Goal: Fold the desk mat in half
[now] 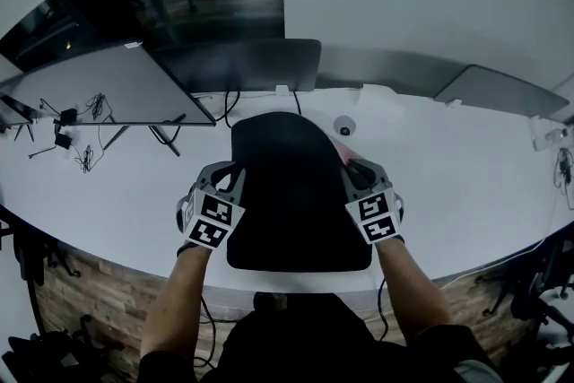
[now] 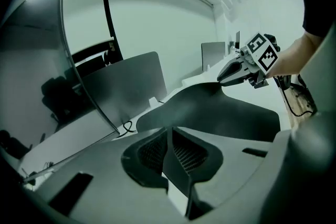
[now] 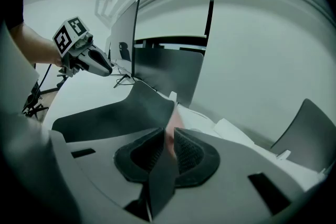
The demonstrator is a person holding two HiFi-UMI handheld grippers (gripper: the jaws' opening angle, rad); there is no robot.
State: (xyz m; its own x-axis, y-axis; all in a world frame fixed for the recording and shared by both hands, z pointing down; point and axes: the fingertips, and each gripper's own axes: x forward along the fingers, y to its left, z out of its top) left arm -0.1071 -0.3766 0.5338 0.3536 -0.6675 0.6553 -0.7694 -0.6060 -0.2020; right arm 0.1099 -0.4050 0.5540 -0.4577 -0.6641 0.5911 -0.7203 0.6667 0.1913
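The black desk mat (image 1: 296,193) lies in the middle of the white desk (image 1: 466,184), bent over on itself with a rounded far bend. My left gripper (image 1: 231,170) is shut on its left edge; in the left gripper view the sheet (image 2: 210,113) fills the jaws of the left gripper (image 2: 169,139). My right gripper (image 1: 352,168) is at the mat's right edge. In the right gripper view the mat (image 3: 121,113) runs between the jaws of the right gripper (image 3: 167,147), its dark face against one pad and a thin strip of its pink underside (image 3: 176,120) showing by the other.
A dark monitor (image 1: 251,67) stands just behind the mat. A large grey panel (image 1: 108,85) and loose cables (image 1: 90,108) are at the left. A small round object (image 1: 345,126) sits near the mat's far right corner. A grey laptop (image 1: 502,90) lies at the far right.
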